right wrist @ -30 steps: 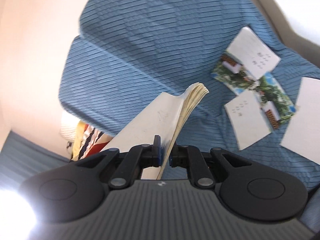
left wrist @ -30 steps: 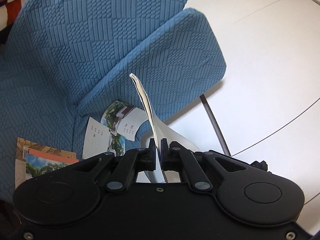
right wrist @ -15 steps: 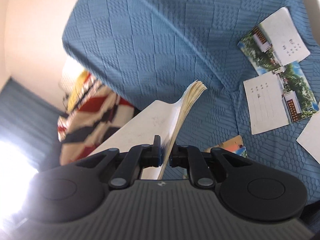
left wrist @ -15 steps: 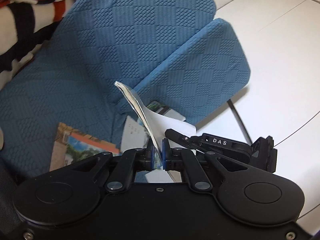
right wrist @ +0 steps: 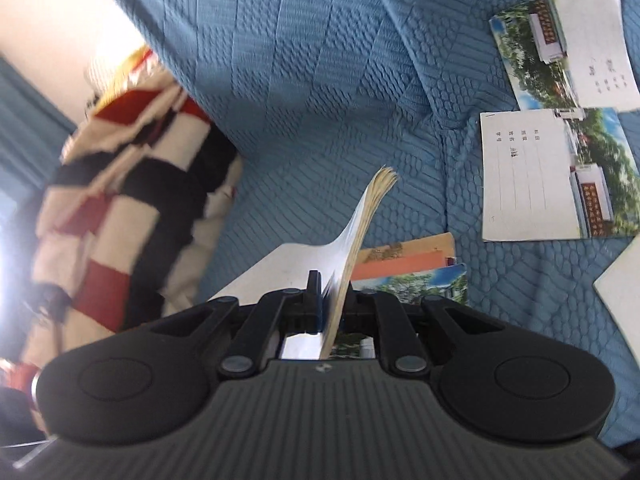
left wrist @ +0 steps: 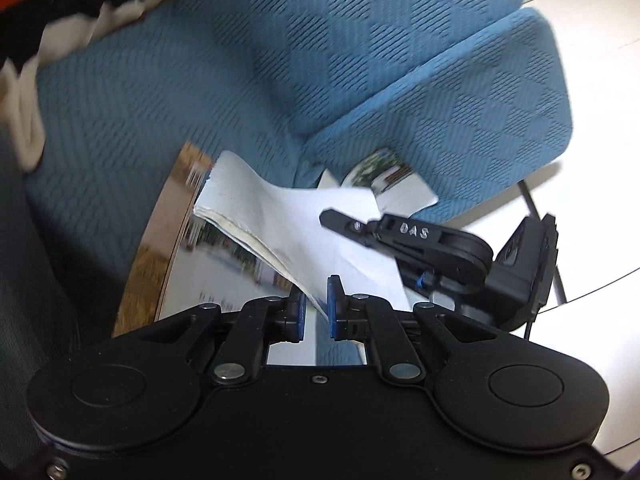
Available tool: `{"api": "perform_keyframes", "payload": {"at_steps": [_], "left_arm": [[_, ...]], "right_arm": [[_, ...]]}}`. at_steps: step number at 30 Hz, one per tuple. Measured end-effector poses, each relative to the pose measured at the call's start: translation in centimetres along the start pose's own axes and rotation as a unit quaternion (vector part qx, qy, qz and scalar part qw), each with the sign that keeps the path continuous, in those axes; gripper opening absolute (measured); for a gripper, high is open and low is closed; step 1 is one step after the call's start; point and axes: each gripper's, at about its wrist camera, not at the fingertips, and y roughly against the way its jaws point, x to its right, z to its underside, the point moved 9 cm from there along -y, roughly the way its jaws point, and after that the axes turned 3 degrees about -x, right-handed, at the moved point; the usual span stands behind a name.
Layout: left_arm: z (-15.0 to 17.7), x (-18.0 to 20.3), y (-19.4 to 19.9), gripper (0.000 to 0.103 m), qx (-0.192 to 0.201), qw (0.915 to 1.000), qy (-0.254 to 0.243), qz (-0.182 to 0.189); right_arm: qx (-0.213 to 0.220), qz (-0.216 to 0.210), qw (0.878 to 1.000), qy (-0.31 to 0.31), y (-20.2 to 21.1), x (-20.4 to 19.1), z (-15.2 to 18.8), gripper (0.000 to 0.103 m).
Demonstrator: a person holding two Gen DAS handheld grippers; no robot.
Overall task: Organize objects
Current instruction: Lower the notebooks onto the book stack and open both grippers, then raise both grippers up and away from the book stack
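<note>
Both grippers hold one thin white booklet [left wrist: 280,216] over a blue sofa seat. My left gripper [left wrist: 316,300] has the booklet's edge between its blue pads, with a small gap showing beside it. My right gripper [right wrist: 332,296] is shut on the same booklet [right wrist: 360,224], whose yellowed page edges point up. In the left wrist view the right gripper [left wrist: 360,228] reaches in from the right onto the booklet. A booklet with an orange and photo cover [right wrist: 404,268] lies on the seat just under the held one; it also shows blurred in the left wrist view [left wrist: 192,240].
Two more photo-cover booklets [right wrist: 560,44] [right wrist: 552,176] lie on the blue sofa cover [right wrist: 320,80] at the right, and a white one [right wrist: 620,292] at the far right. A red, black and white checked blanket [right wrist: 120,200] lies at the left. White tiled floor [left wrist: 600,160] lies beyond the sofa arm.
Both grippers have lowered the white booklet toward the orange-cover booklet on the seat and tilted it flatter. The left gripper's pads now show a wider gap than before.
</note>
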Motion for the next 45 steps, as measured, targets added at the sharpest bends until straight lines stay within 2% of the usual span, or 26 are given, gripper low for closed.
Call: {"api": "perform_keyframes", "payload": {"at_steps": [6,13,14,16,18,22,24,27,31,34,40,45], "left_arm": [[1.8,-0.9,-1.1,0.010,-0.025,0.9995,0.015,-0.010],[4.5,-1.9,-2.9,0.010,-0.071,0.9966,0.034,-0.023],[4.7,-2.0,-3.1,0.011,-0.080,0.9959,0.036,-0.024],[5.2,-2.3,-3.3,0.025,-0.094,0.9943,0.042,-0.027],[5.9,-2.5,-3.3,0.035,-0.103,0.9932,0.048,-0.025],[7.4,-2.0,-2.7,0.043,-0.125,0.9912,0.034,-0.026],[7.7,-1.4,-2.0,0.048,-0.123,0.9919,0.021,-0.023],[7.4,-0.2,-0.9,0.053,-0.117,0.9925,-0.015,-0.031],[6.0,1.1,0.4,0.060,-0.091,0.9905,-0.076,-0.070],[4.1,1.2,0.9,0.063,-0.061,0.9899,-0.093,-0.087],[1.7,-1.1,-0.6,0.063,-0.053,0.9868,-0.094,-0.120],[1.5,-3.7,-2.7,0.060,-0.066,0.9826,-0.086,-0.151]], "right_arm": [[-0.013,0.032,0.999,0.031,-1.1,0.7,1.3,0.011],[-0.020,0.063,0.997,0.030,-2.3,2.5,2.4,0.012],[-0.021,0.063,0.997,0.025,-2.4,2.7,2.5,0.012],[-0.021,0.064,0.998,0.018,-2.5,3.1,2.6,0.014],[-0.023,0.067,0.997,0.008,-2.5,3.6,2.7,0.026],[-0.034,0.089,0.995,0.001,-2.2,4.5,2.9,0.042],[-0.035,0.097,0.995,0.000,-1.8,4.8,3.0,0.058],[-0.025,0.105,0.994,-0.009,-0.7,5.3,3.4,0.072],[-0.006,0.115,0.993,-0.017,1.1,5.6,4.1,0.072],[0.015,0.114,0.993,-0.028,2.5,5.3,5.0,0.072],[0.042,0.106,0.993,-0.036,4.3,4.1,7.5,0.072],[0.054,0.102,0.992,-0.045,4.8,3.7,9.3,0.071]]}}
